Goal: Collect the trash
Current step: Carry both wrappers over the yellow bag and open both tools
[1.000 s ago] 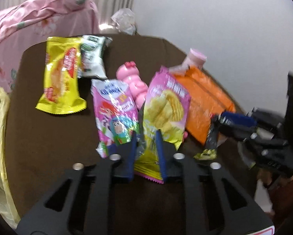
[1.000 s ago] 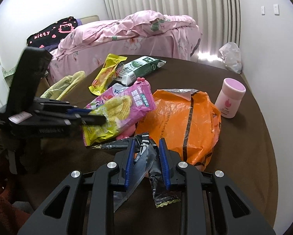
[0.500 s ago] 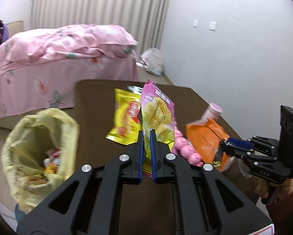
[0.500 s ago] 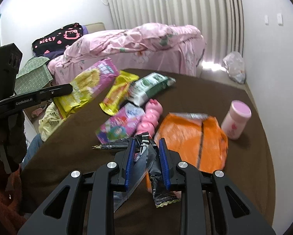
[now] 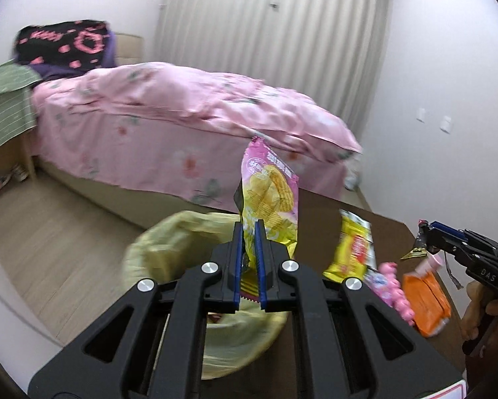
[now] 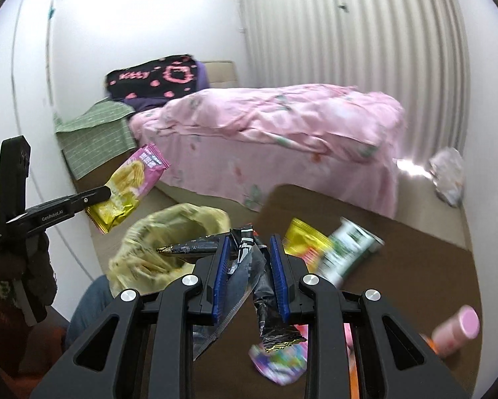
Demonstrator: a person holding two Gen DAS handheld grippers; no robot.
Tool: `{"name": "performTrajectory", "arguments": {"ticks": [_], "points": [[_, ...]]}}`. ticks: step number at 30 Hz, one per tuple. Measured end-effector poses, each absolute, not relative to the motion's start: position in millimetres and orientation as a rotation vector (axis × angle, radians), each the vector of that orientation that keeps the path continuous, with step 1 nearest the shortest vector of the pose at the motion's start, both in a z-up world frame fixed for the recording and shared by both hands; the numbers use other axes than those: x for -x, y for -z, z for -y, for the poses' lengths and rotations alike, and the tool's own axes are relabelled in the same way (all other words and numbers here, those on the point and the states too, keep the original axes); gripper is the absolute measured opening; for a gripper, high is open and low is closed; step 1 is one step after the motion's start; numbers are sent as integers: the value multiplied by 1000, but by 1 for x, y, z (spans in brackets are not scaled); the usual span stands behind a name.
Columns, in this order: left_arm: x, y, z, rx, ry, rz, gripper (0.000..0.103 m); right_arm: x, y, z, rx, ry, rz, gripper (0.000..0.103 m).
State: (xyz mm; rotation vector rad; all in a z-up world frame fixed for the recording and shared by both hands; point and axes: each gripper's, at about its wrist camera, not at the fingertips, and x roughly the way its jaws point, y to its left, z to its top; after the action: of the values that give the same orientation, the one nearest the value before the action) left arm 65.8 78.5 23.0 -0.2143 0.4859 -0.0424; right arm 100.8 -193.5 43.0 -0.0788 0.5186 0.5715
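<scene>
Within the last second the pink chip packet (image 5: 269,199), clamped in the left tongs (image 5: 248,259), was carried off the bench (image 5: 318,212) to above the yellow trash bag (image 5: 169,236), while the right tongs (image 6: 249,276), clamped on the black wrapper (image 6: 245,259), were brought near it, so release was judged imminent.

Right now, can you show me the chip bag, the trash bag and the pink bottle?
chip bag (image 5: 269,199), left wrist view, on the printed chips
trash bag (image 6: 169,229), right wrist view, on its rim
pink bottle (image 6: 456,331), right wrist view, on its side
</scene>
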Motion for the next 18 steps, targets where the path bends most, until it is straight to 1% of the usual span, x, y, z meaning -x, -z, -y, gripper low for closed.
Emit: {"name": "performTrajectory", "arguments": {"ticks": [7, 13, 18], "points": [[-61, -9, -119, 308, -71, -502, 7, -136, -40, 129, 146, -661, -545, 24], [-62, -12, -118, 288, -112, -471, 7, -166, -25, 89, 175, -688, -568, 24], [-74, -4, -115, 283, -111, -501, 7, -182, -9, 68, 190, -705, -607, 24]]}}
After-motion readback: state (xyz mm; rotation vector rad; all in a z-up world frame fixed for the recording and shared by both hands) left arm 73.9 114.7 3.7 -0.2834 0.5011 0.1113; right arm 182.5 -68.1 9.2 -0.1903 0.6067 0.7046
